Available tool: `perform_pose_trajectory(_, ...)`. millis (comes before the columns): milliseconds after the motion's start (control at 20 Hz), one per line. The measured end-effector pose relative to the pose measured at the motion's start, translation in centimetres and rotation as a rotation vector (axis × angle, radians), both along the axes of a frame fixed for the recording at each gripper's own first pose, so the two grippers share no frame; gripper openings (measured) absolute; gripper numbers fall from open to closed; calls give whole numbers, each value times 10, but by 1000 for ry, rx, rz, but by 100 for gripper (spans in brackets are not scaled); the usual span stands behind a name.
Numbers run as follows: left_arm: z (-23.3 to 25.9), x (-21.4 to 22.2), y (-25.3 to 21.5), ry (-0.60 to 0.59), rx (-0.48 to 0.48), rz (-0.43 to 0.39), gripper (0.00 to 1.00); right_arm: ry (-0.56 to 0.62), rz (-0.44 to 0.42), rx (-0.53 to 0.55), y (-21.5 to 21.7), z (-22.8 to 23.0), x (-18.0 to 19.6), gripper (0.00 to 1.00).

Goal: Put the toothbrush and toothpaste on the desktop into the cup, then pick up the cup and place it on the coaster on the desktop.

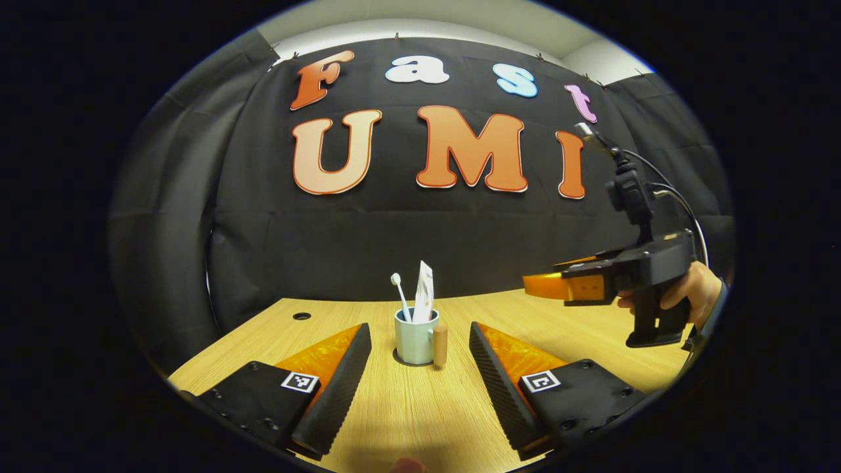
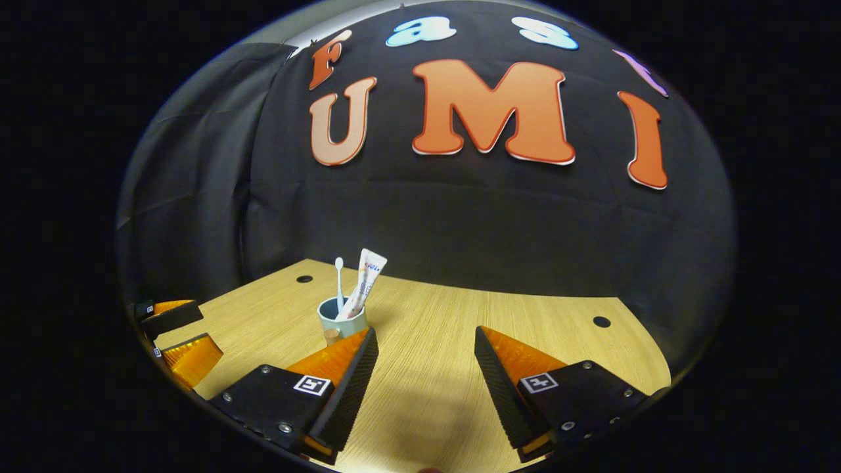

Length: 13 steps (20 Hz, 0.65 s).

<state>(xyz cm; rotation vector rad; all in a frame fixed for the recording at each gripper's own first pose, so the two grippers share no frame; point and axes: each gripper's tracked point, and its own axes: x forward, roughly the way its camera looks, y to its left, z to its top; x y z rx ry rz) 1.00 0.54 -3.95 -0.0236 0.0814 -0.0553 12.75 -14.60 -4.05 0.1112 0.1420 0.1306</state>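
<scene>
Flanking cup [image 1: 415, 336], tongs [image 1: 420, 368] apart, unobstructed

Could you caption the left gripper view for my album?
Open claw faces a pale blue mug holding a white toothbrush and toothpaste tube.

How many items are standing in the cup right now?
2: the toothbrush on the cup's left side, and the toothpaste leaning beside it. Anything lower inside is hidden.

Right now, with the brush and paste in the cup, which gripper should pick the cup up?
Left. The cup stands on the desk straight ahead between the open fingers of the left gripper, handle facing it. The right gripper is held up above the desk, with the cup off to its left.
</scene>
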Motion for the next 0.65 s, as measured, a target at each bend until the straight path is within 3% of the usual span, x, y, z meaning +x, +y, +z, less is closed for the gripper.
perform_pose_trajectory(150,14,-1,0,-42,6,11,97,-84,-40,13,-10,12,-14,89)
perform_pose_trajectory(650,42,-12,5,-153,-10,69,97,-205,-145,38,-39,12,-63,90)
